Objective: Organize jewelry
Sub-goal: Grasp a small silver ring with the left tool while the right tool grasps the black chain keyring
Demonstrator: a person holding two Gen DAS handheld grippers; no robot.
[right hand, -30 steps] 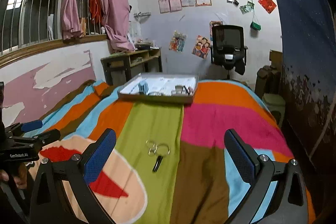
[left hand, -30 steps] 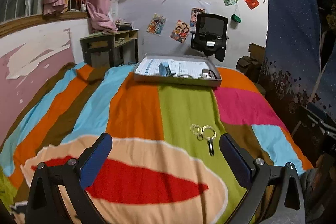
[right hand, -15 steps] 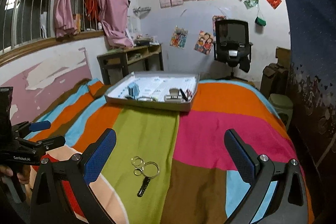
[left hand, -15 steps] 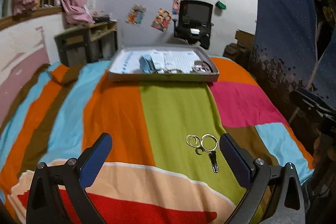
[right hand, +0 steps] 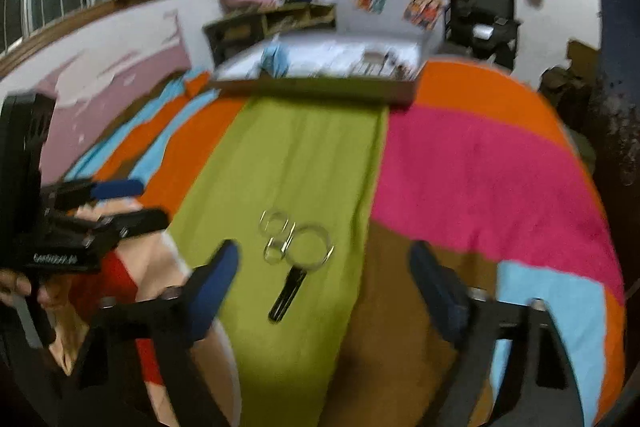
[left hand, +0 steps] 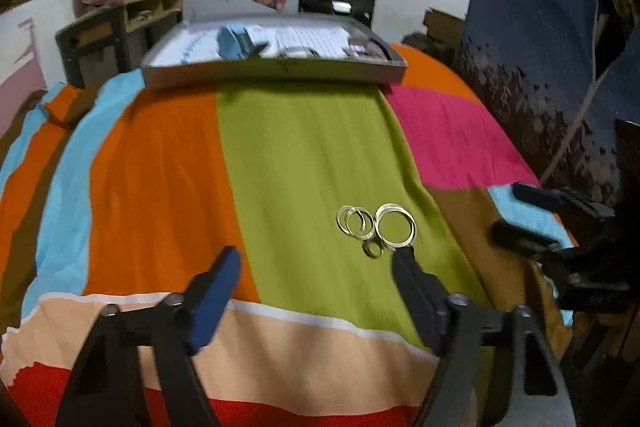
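Both claws gape empty over ring cluster (left hand: 374, 229); tray (left hand: 272, 71) sits well beyond.

- A cluster of linked metal rings (left hand: 375, 229) lies flat on the green stripe, just ahead of the left gripper's (left hand: 316, 269) right fingertip.
- A dark key-shaped piece (right hand: 289, 291) trails from the largest ring toward the right gripper (right hand: 324, 267), between its spread fingers.
- The shallow grey tray (left hand: 276, 71) sits well beyond both grippers, contents blurred.
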